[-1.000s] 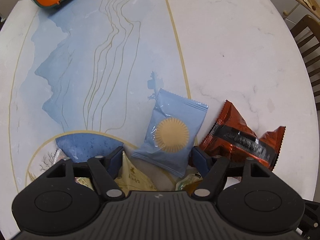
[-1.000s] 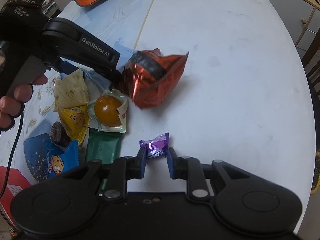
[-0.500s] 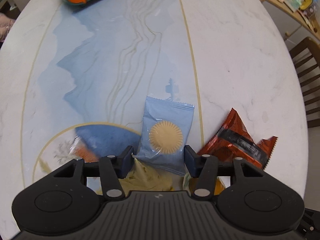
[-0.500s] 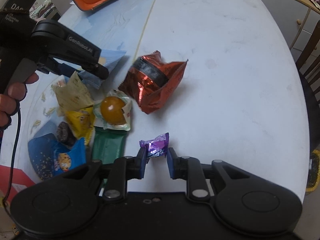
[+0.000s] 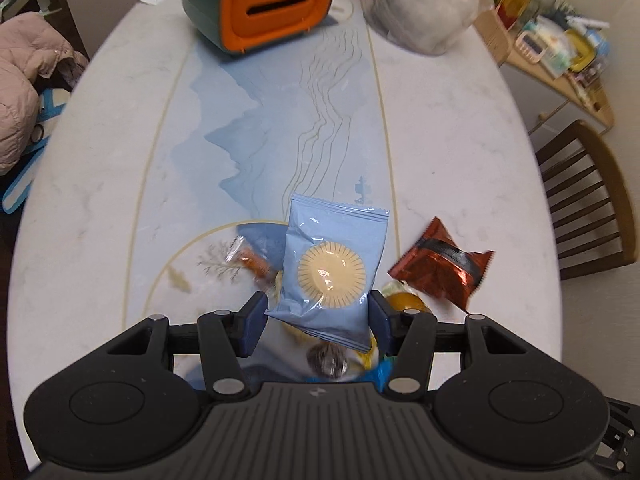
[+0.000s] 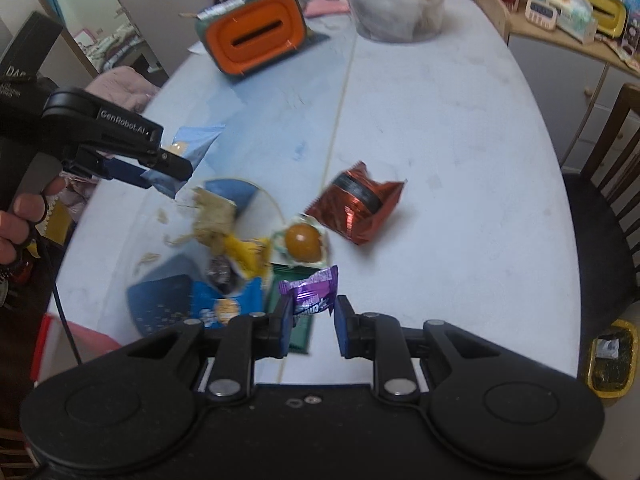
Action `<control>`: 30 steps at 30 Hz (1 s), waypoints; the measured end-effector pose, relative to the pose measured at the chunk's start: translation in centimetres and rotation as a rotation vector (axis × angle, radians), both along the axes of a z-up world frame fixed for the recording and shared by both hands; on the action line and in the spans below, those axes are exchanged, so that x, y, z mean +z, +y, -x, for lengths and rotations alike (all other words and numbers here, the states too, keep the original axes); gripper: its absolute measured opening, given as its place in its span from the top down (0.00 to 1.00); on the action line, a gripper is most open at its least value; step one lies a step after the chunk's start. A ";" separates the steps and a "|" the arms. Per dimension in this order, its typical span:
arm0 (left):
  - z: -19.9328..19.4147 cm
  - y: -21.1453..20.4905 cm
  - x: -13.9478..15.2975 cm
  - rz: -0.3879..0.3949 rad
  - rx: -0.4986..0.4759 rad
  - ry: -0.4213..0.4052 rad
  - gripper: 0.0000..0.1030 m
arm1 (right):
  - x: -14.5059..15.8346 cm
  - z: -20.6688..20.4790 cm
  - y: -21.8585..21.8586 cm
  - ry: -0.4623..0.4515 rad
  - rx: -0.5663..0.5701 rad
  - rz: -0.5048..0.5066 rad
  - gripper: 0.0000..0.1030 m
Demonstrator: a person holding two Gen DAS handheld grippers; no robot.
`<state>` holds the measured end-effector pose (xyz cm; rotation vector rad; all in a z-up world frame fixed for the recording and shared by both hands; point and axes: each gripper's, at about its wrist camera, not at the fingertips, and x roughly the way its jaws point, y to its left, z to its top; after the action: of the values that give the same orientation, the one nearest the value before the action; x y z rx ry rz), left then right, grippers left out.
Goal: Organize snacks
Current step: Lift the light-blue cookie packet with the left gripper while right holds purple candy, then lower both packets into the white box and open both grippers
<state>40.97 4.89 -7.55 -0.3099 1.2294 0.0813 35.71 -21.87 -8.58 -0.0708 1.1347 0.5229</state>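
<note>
Marble table (image 5: 460, 128): left claw (image 5: 316, 316) holds blue packet (image 5: 332, 264), right claw (image 6: 310, 320) holds purple candy (image 6: 310, 298); carry both level toward orange bin (image 5: 260, 4) at 12 o'clock.

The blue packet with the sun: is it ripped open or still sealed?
Sealed, as far as shown: the blue packet has its top crimp intact and looks puffy in the left claw.

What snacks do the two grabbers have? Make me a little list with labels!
left tool: shut on the blue packet, lifted off the table
right tool: shut on the purple candy
red packet: lying on the table, apart from the pile
orange box: at the far end
</note>
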 end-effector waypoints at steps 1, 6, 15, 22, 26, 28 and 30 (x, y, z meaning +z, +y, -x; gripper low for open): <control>0.8 0.2 0.7 0.004 -0.003 -0.012 0.48 | 0.6 0.6 0.1 -0.006 0.003 -0.006 0.80; 5.0 0.6 4.2 0.010 -0.021 -0.045 0.48 | 3.7 3.8 0.9 -0.038 0.024 -0.019 0.80; 12.5 1.0 10.7 -0.015 -0.040 -0.115 0.48 | 9.2 9.7 2.3 -0.103 0.057 -0.065 0.80; 18.6 1.0 13.8 -0.031 -0.069 -0.135 0.48 | 12.1 14.3 3.5 -0.137 0.103 -0.078 0.80; 21.5 1.2 14.4 -0.026 -0.082 -0.129 0.48 | 12.7 16.6 4.2 -0.136 0.130 -0.082 0.80; 22.9 1.3 14.4 -0.027 -0.086 -0.122 0.48 | 12.8 17.7 4.6 -0.131 0.142 -0.083 0.80; 24.2 1.2 14.2 -0.034 -0.096 -0.111 0.48 | 12.5 18.6 5.0 -0.123 0.153 -0.079 0.80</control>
<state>16.80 6.13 6.61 -0.2227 1.1303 0.0018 17.09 -16.87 3.95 -0.1205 0.9917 0.6904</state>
